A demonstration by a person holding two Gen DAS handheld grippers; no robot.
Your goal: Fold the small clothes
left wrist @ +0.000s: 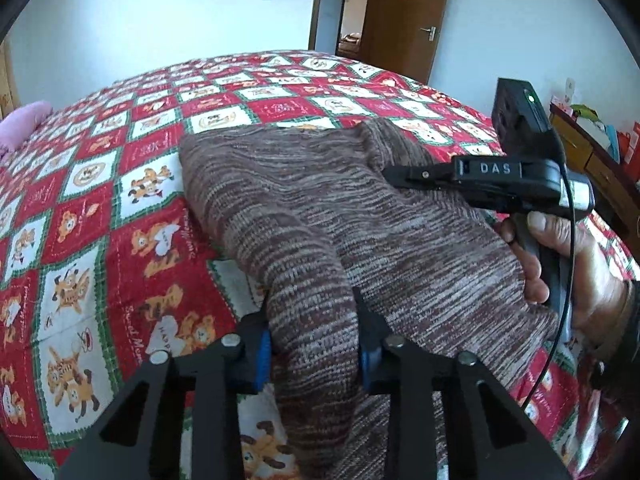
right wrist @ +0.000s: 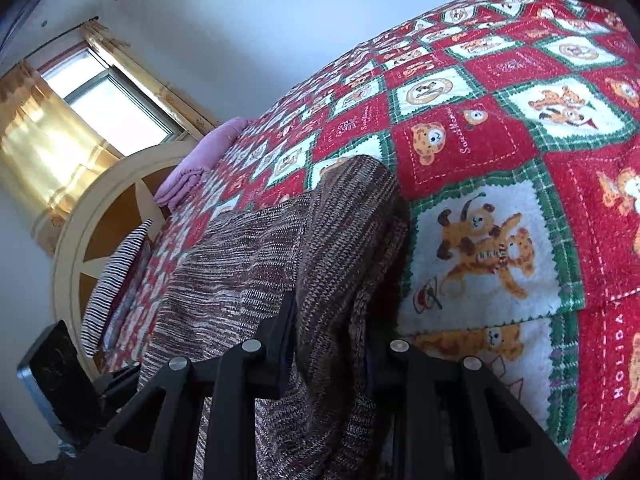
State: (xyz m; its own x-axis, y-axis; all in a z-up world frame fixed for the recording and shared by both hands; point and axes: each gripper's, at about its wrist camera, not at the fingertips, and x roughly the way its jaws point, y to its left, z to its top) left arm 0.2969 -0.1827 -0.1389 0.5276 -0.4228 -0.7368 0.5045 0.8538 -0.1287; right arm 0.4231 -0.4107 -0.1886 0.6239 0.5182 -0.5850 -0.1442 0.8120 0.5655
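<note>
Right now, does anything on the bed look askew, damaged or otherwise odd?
Nothing stands out. The brown knit sweater lies partly folded on the teddy-bear quilt, bunched only where the left gripper and right gripper pinch it. No tears or spills show.

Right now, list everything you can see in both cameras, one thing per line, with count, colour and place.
knit garment: one, brown marl, on the bed, pinched at two places
bedspread: one, red, white and green teddy-bear checks, covering the bed
pink bedding: one, folded, at the head of the bed
striped pillow: one, dark and white, by the headboard
headboard: one, cream and brown
curtains: yellow, at the window
door: one, brown, open
left gripper: black, blue pads, shut on the garment
right gripper: black, shut on the garment
hand: one, holding the right gripper
</note>
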